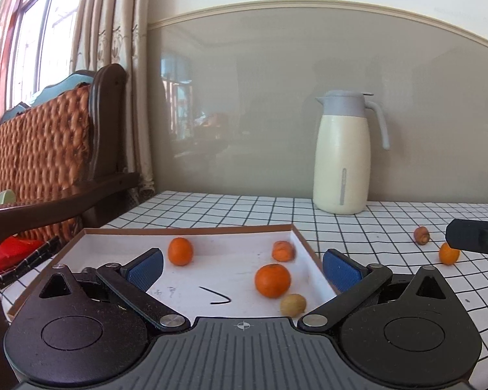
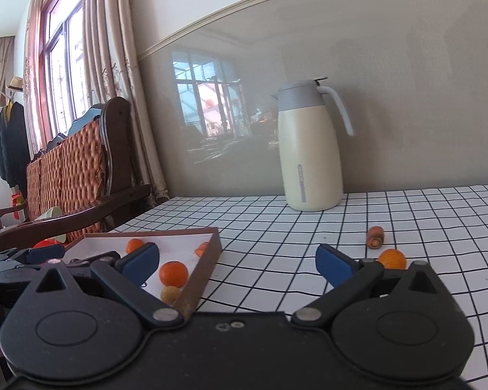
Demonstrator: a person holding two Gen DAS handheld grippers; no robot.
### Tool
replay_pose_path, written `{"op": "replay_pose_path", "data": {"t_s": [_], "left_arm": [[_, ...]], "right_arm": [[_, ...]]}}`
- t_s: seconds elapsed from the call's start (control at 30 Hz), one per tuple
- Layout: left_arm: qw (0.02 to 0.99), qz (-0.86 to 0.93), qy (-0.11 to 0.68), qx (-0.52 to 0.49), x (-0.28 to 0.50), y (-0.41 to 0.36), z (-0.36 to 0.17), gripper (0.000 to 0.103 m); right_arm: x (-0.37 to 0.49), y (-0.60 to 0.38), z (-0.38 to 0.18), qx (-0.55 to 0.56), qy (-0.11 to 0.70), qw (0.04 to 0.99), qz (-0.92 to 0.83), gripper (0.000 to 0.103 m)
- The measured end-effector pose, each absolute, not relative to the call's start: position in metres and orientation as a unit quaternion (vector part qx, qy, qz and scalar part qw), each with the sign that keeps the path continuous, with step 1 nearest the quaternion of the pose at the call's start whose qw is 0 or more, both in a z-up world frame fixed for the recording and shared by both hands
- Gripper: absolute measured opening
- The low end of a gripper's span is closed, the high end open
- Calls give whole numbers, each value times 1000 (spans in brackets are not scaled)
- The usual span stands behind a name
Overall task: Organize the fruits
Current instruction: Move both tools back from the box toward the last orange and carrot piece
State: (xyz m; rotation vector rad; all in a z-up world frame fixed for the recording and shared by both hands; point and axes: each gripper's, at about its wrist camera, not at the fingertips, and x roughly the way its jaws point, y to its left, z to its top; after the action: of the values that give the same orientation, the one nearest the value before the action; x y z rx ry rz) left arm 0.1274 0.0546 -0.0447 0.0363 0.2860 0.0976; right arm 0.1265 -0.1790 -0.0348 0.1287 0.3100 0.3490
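While blurred, round orange mandarin [image 1: 272,280], beige fruit [image 1: 292,304] touching

Count, both views combined:
- Oranges: 3. Two in the tray [image 1: 192,231]: one at the back [image 1: 180,251], one nearer [image 1: 272,280]. One on the desk [image 1: 358,227], right side [image 1: 449,253].
- Carrot pieces: 2. One in the tray [image 1: 283,251], one on the desk [image 1: 421,235].
- Small yellowish fruit: 1, in the tray [image 1: 292,305].
- Trays: 1.
- Thermos jugs: 1 [image 1: 341,156].
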Motion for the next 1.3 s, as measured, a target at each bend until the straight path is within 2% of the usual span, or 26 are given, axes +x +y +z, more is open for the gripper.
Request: {"op": "replay_pose_path", "data": {"t_s": [0.43,0.63,1.1,1.3], "left_arm": [[988,-18,155,21,148,-4,-49,103],[986,-30,162,22,158,-21,-51,103],[986,-36,165,11,180,-31,-53,103],[984,-37,174,-9,192,-29,-54,103]], "right_arm": [[130,-242,-43,109,162,978,74,97],[132,-252,-49,87,167,981,36,97],[210,-257,-66,19,251,968,-21,96],[246,-256,-83,-8,289,957,-23,91]]}}
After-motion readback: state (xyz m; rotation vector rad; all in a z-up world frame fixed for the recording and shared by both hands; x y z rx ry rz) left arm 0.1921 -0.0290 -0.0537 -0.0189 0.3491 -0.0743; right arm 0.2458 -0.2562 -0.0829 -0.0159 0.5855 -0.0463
